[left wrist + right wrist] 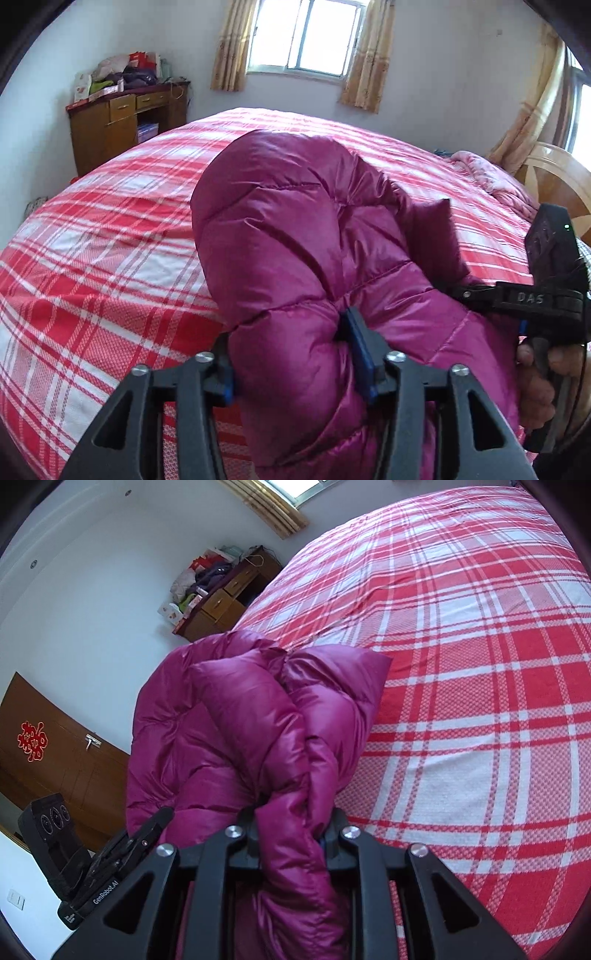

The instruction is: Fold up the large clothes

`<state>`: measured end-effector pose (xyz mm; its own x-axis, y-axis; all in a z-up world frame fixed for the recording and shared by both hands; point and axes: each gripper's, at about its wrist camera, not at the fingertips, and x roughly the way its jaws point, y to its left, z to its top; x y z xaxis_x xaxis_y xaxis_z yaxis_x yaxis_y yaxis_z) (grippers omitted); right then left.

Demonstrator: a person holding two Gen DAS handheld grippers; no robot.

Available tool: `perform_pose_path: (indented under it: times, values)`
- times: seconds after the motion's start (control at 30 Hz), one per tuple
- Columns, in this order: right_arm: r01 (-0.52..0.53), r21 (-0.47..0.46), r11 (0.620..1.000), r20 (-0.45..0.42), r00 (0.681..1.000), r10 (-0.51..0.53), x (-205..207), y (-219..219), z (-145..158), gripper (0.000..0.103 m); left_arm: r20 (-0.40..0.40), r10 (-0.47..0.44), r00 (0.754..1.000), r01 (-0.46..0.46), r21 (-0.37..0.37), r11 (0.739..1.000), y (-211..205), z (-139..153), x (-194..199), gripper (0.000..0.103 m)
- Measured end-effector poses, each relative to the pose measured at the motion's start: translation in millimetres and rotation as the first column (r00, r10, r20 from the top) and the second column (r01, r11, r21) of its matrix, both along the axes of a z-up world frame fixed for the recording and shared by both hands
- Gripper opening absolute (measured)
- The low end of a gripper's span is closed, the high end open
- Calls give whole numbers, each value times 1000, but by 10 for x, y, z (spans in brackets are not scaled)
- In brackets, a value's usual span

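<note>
A shiny magenta quilted down jacket (295,236) is bunched up over the red and white plaid bed (110,240). My left gripper (291,354) is shut on a thick fold of the jacket at its near edge. My right gripper (291,830) is shut on another bunched fold of the jacket (229,716), which hangs lifted above the bed (480,664). The right gripper also shows in the left wrist view (458,291), clamped on the jacket's right side. The left gripper's body shows in the right wrist view (110,864). Much of the jacket is hidden in its own folds.
A wooden desk (122,118) piled with bags and clothes stands by the far left wall. A curtained window (306,37) is behind the bed. A pink blanket (491,173) and wooden headboard (557,184) are at the right. A brown door (55,746) is in the right wrist view.
</note>
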<state>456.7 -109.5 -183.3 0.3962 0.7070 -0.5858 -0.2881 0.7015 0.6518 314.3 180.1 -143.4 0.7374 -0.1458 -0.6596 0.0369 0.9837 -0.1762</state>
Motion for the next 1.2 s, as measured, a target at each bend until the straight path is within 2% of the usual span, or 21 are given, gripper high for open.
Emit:
perform_pose_path:
  times: [0.13, 0.2, 0.27, 0.43, 0.57, 0.7, 0.83, 0.97, 1.2]
  values:
    - [3, -27, 1000, 3, 1000, -3, 15, 44, -6, 30, -2, 27, 1000, -27, 2, 1000, 41, -34, -26, 67]
    - [12, -52, 999, 13, 1000, -11, -18, 61, 8, 41, -2, 41, 999, -41, 18, 999, 46, -18, -42, 70]
    - [23, -66, 998, 21, 1000, -22, -54, 37, -12, 47, -1, 46, 999, -46, 37, 998, 30, 12, -68, 71]
    - [43, -89, 995, 44, 998, -39, -105, 9, 72, 52, 25, 50, 998, -52, 91, 995, 32, 92, -169, 71]
    - [80, -140, 987, 118, 991, -64, -280, -63, 290, 55, 61, 63, 996, -69, 108, 992, 41, 219, -280, 71]
    - [150, -175, 973, 243, 964, -105, -564, -149, 666, 67, 126, 71, 989, -85, 103, 991, 42, 469, -485, 71]
    - [195, -167, 966, 321, 938, -134, -855, -200, 945, 69, 184, 82, 979, -100, 89, 991, 60, 710, -714, 72]
    - [206, -144, 968, 370, 919, -140, -1111, -222, 1109, 76, 239, 93, 967, -114, 73, 991, 66, 901, -917, 79]
    - [218, -164, 962, 411, 902, -134, -1345, -175, 1236, 76, 287, 86, 954, -107, 60, 992, 40, 1094, -1112, 80]
